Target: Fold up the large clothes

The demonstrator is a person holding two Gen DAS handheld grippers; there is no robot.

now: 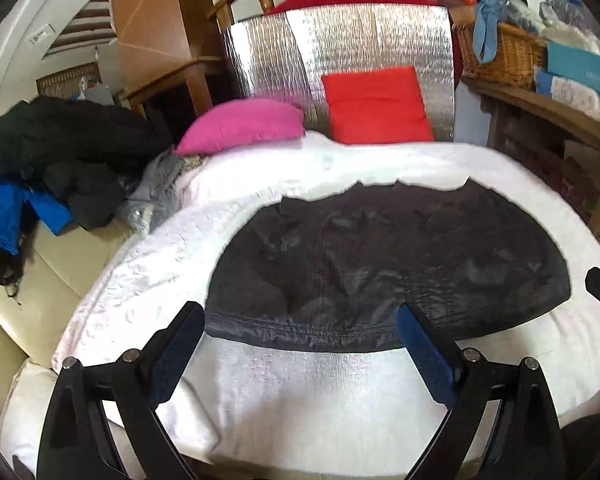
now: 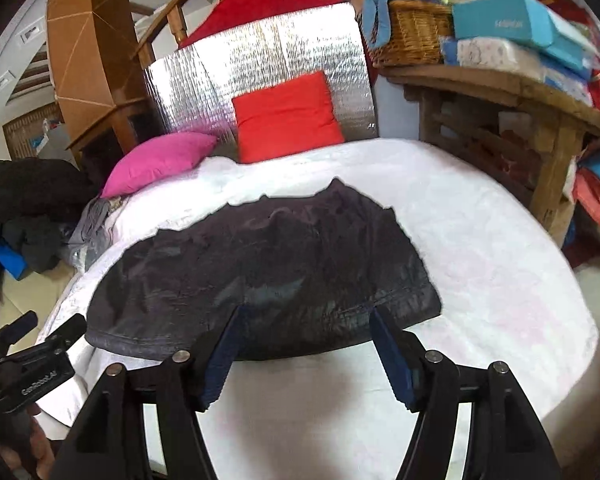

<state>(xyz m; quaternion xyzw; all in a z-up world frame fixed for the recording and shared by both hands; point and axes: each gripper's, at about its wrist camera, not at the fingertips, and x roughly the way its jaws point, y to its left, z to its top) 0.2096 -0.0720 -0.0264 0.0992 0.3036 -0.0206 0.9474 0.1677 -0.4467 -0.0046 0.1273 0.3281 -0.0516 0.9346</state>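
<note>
Dark garment folded flat on the white blanket, both tongs released above its near hem.

The dark garment (image 1: 388, 268) lies spread on the white blanket (image 1: 300, 400), well in front of the red cushion (image 1: 376, 106) and pink cushion (image 1: 240, 124). The left gripper (image 1: 300, 340) stands wide apart, gripping nothing; the right gripper (image 2: 304, 344) is likewise released, nothing between its blue pads (image 2: 392, 356). A heap of dark clothes (image 1: 60, 148) sits left of the garment.
</note>
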